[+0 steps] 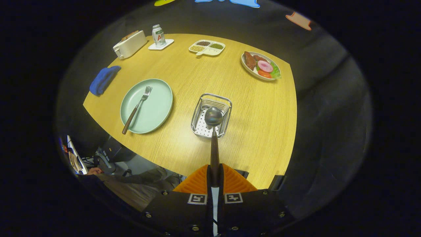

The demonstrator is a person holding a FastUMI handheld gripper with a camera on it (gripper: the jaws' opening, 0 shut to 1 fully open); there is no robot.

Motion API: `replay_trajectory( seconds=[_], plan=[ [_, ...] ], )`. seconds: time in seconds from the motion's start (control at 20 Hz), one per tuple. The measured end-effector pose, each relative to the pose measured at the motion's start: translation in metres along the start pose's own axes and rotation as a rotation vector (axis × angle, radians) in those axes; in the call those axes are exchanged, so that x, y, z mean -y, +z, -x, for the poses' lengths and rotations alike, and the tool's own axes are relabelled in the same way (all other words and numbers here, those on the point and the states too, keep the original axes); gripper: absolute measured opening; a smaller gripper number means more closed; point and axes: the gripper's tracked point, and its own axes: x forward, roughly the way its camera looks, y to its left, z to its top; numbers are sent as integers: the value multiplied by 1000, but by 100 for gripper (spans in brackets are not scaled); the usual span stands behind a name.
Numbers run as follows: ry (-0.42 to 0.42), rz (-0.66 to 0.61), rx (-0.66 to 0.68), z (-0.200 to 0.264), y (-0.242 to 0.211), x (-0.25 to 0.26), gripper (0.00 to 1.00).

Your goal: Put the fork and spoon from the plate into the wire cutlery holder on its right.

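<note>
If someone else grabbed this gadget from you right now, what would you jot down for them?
Gripper: jaws shut on the dark-handled metal spoon, its bowl seen over the wire cutlery holder.
Wooden-handled fork: lying on the pale green round plate, left of the holder.
Done: spoon picked up off the plate.
Left: release the spoon into the holder, then fetch the fork and put it in too.

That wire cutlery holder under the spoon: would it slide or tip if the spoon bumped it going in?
Probably it would slide rather than tip. The wire cutlery holder looks low and wide, so tipping seems unlikely. Its thin wire walls suggest little weight, and the smooth wooden table may let it skid. The gripper is shut on the spoon, whose bowl hangs over the holder.
</note>
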Motion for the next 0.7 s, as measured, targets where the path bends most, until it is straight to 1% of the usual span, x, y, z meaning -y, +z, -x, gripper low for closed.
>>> replay_trajectory(
  seconds=[0.1, 0.15, 0.25, 0.4, 0.55, 0.7],
  plan=[
    [-1, 5, -23, -5, 7, 2, 6],
    [6, 6, -28, -7, 10, 2, 9],
    [13, 12, -42, -8, 14, 2, 9],
    [7, 15, -24, -11, 26, 5, 9],
    [-11, 11, -3, -9, 35, 10, 14],
    [-17, -20, 13, 0, 39, 11, 15]
  ],
)
